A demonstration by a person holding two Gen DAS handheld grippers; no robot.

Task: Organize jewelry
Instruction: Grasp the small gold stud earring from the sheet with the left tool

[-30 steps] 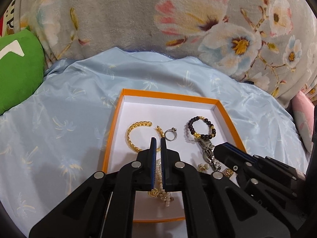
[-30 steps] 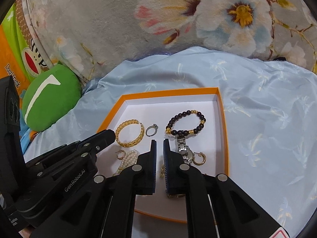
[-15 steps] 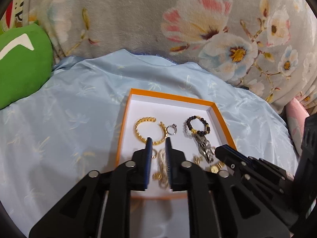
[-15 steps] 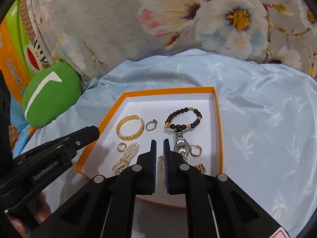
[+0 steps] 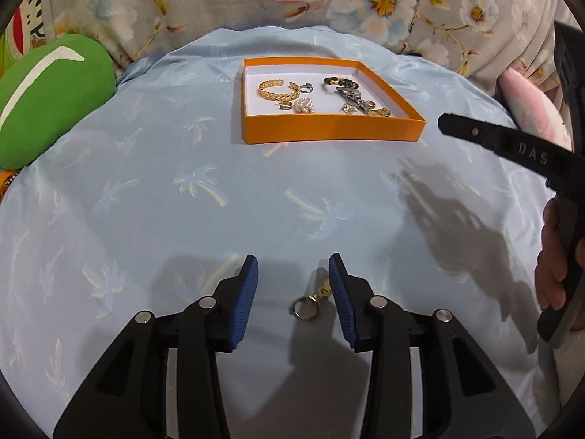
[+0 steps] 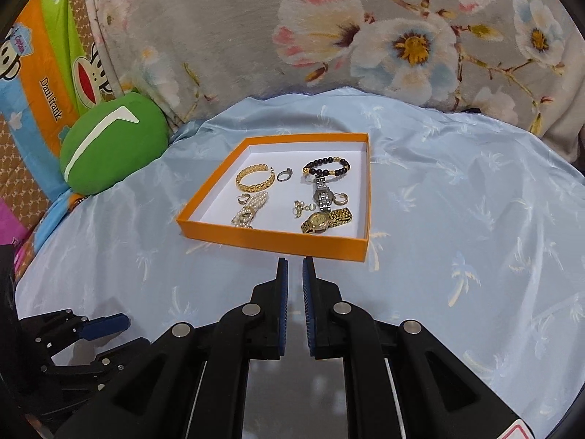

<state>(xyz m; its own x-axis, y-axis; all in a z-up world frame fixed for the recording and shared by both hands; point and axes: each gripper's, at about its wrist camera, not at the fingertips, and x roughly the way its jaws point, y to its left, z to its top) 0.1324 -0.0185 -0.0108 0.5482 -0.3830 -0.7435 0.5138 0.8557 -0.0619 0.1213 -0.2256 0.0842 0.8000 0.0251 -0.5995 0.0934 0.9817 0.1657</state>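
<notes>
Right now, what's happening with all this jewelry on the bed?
A person holds a claw tool in each hand and is sorting jewelry. The orange box on the blue sheet holds a gold bangle, a ring, a bead bracelet, two watches, pearls and earrings. The left claw is open, with a small gold earring lying on the sheet between its pads. The right claw hovers nearly closed and empty, just short of the box.

We see an orange box [image 6: 278, 237] with a white floor on the blue cloth, holding a gold bangle [image 6: 255, 180], ring [image 6: 283, 174], black-bead bracelet [image 6: 326, 167], silver watch [image 6: 322, 194], gold watch [image 6: 325, 220] and pearls [image 6: 249, 212]. A gold earring [image 5: 309, 303], possibly a hoop, lies apart on the cloth.
</notes>
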